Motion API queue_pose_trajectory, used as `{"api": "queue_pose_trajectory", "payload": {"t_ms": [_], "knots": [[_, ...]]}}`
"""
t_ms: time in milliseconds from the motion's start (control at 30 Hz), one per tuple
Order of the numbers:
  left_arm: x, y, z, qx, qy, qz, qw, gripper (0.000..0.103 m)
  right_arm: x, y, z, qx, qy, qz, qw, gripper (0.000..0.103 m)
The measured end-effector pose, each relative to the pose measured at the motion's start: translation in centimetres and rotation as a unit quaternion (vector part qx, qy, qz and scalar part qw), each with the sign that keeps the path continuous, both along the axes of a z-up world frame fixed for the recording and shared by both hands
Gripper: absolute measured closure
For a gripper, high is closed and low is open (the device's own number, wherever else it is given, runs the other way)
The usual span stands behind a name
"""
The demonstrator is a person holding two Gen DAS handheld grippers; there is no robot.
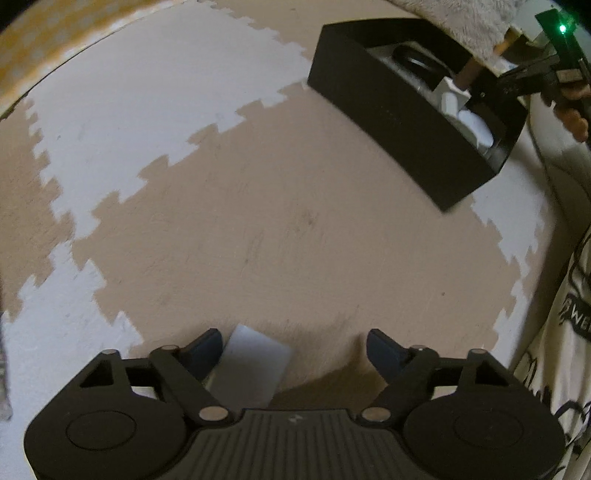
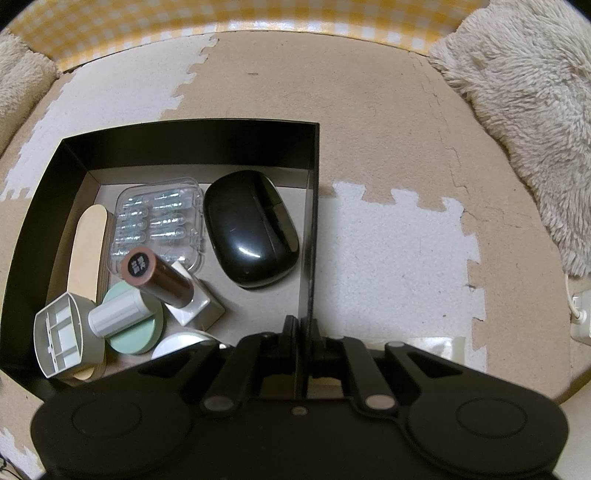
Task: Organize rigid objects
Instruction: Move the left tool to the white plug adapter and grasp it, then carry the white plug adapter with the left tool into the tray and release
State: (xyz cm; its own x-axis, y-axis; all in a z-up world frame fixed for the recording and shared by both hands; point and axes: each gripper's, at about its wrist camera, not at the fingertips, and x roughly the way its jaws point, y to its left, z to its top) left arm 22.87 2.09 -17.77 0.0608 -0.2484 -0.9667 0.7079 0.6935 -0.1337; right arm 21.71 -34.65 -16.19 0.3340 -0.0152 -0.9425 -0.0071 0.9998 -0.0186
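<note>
My left gripper (image 1: 295, 347) points down at the foam mat with its jaws open. A flat white block (image 1: 251, 365) lies between them, close to the left finger (image 1: 207, 350) and well clear of the right one. The black open box (image 1: 388, 122) stands at the far right of that view. In the right wrist view my right gripper (image 2: 304, 332) is shut on the box's right wall (image 2: 312, 221). Inside lie a black oval case (image 2: 251, 229), a clear blister pack (image 2: 159, 221), a brown tube (image 2: 159, 280), a wooden stick (image 2: 86, 251) and a green round compact (image 2: 136, 332).
The floor is a beige and white puzzle mat (image 1: 258, 221). A fluffy cream rug (image 2: 524, 110) lies to the box's right, and a yellow checked cloth (image 2: 221, 18) runs along the far edge. A white plug with a cable (image 2: 580, 321) sits at the right rim.
</note>
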Motion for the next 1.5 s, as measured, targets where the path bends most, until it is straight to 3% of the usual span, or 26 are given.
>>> {"api": "queue_pose_trajectory", "payload": {"t_ms": [167,233,300,600,767,1133,1367,1500], "knots": [[0.0,2.1,0.2,0.032,0.002,0.015,0.9994,0.03,0.0,0.0,0.0,0.0,0.0,0.0,1.0,0.095],[0.0,2.6,0.2,0.038,0.001,0.021,0.9991,0.038,0.0,0.0,0.0,0.0,0.0,0.0,1.0,0.095],[0.1,2.8,0.5,0.042,-0.015,0.023,0.9987,0.058,0.0,0.0,0.0,0.0,0.0,0.0,1.0,0.095],[0.0,-0.3,1.1,0.006,-0.033,0.014,0.9993,0.058,0.0,0.1,0.0,-0.001,0.0,0.0,1.0,0.095],[-0.9,-3.6,2.3,-0.022,-0.067,0.008,0.9975,0.058,0.0,0.1,0.0,0.0,0.0,0.0,1.0,0.095],[-2.6,-8.6,7.9,-0.134,-0.136,0.024,0.9813,0.058,0.0,0.1,0.0,0.0,0.0,0.0,1.0,0.095],[-3.2,-12.3,8.7,-0.167,-0.137,0.003,0.9764,0.058,0.0,0.1,0.0,0.0,0.0,0.0,1.0,0.095],[-2.1,-14.0,8.7,-0.168,-0.158,0.006,0.9731,0.058,0.0,0.1,0.0,-0.001,0.0,0.0,1.0,0.095]]}}
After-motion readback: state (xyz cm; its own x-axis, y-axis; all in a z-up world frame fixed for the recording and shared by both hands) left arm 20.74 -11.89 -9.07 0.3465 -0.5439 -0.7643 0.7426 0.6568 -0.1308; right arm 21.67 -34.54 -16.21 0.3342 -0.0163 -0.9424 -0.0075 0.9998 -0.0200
